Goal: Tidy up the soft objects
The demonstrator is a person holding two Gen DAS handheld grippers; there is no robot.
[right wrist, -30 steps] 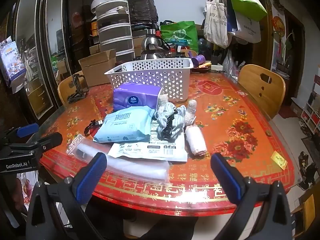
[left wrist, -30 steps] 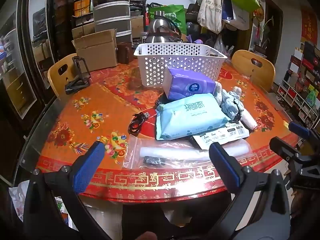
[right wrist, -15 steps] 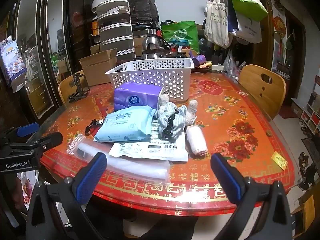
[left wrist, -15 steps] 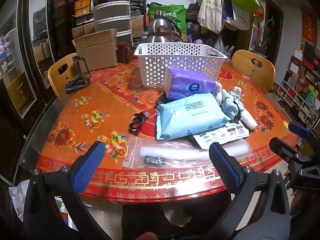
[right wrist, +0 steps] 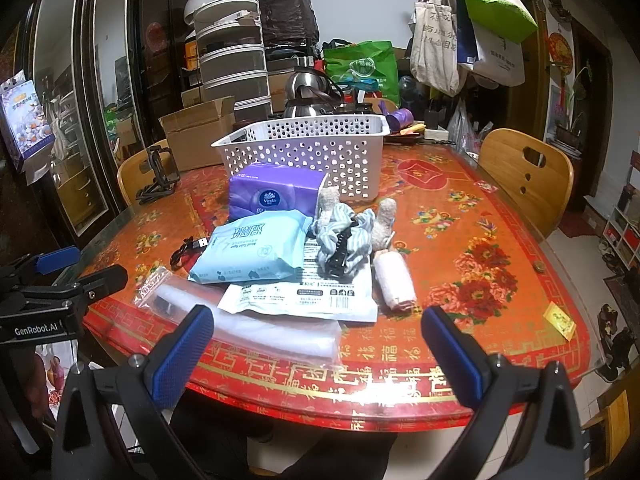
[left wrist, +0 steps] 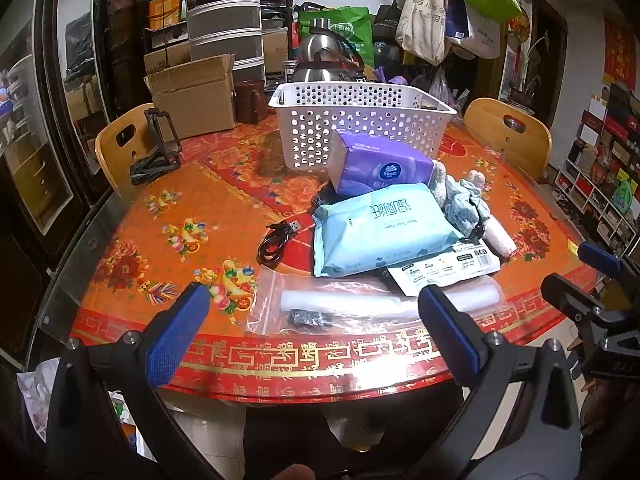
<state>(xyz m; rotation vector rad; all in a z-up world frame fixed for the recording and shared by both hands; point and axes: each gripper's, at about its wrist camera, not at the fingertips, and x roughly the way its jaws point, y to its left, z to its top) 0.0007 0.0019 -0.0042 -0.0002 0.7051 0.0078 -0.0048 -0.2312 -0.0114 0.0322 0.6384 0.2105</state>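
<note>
- Right now pre-grasp, nothing picked yet; both tools hovering off the near edge of the counter [right wrist: 500, 216].
- Left tool [left wrist: 312, 328], bottom of left-wrist frame: fingers wide apart, empty.
- Right tool [right wrist: 318, 350], bottom of right-wrist frame: fingers wide apart, empty.
- Soft items piled mid-frame: purple tissue pack [right wrist: 276, 194] touching white basket [right wrist: 304, 148]; blue wipes pack [right wrist: 252, 248] just in front, overlapping white flat packet [right wrist: 312, 296].
- Striped cloth bundle [right wrist: 344, 232] and rolled pink towel [right wrist: 394, 280] right of the wipes.
- Clear zip bag [left wrist: 340, 304] nearest the edge; black cable [left wrist: 276, 240] left of pile, not soft.
- Likely next: reach forward, close on one soft item, carry to basket at upper centre.
- Needs a central pinch; packs look squashy and slippery.
</note>
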